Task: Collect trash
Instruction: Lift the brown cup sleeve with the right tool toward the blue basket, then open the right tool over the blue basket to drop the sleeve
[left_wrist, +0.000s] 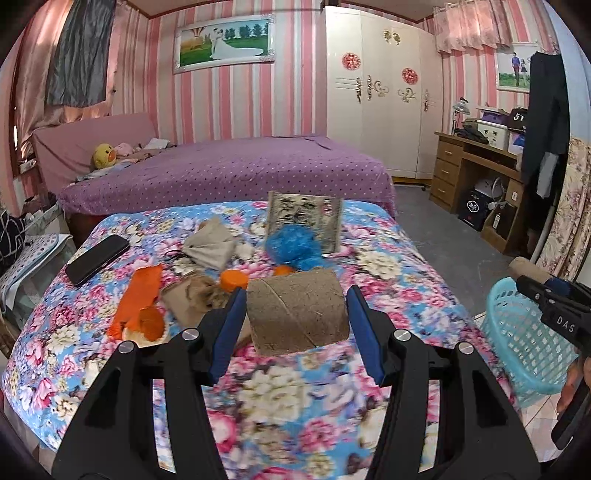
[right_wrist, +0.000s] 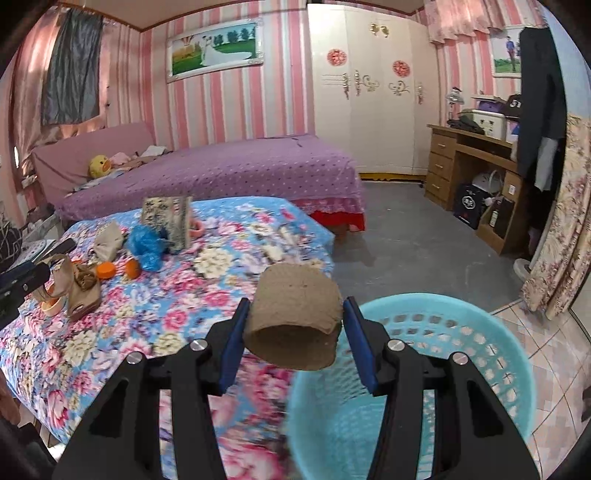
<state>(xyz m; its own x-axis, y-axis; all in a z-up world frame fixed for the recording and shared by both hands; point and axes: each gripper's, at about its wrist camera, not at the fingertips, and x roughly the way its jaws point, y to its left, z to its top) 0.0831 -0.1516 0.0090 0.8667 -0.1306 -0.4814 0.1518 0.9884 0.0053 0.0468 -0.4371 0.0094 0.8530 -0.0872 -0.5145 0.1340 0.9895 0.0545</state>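
Observation:
My left gripper (left_wrist: 295, 314) is open, its fingers on either side of a brown cardboard tube (left_wrist: 297, 312) lying on the floral bedspread (left_wrist: 277, 406). My right gripper (right_wrist: 293, 328) is shut on a second brown cardboard tube (right_wrist: 295, 319) and holds it in the air by the rim of a light blue plastic basket (right_wrist: 443, 369). That basket (left_wrist: 524, 339) and the right gripper (left_wrist: 550, 299) also show at the right in the left wrist view. More trash lies beyond on the bed: orange wrapper (left_wrist: 138, 295), orange caps (left_wrist: 233, 279), crumpled brown paper (left_wrist: 195, 295), blue plastic bag (left_wrist: 293, 245).
A black phone (left_wrist: 96, 258) lies at the bed's left side. A patterned box (left_wrist: 304, 218) stands behind the blue bag. A purple bed (left_wrist: 229, 166), a white wardrobe (left_wrist: 380, 92) and a wooden desk (left_wrist: 476, 173) stand further back. Grey floor lies to the right.

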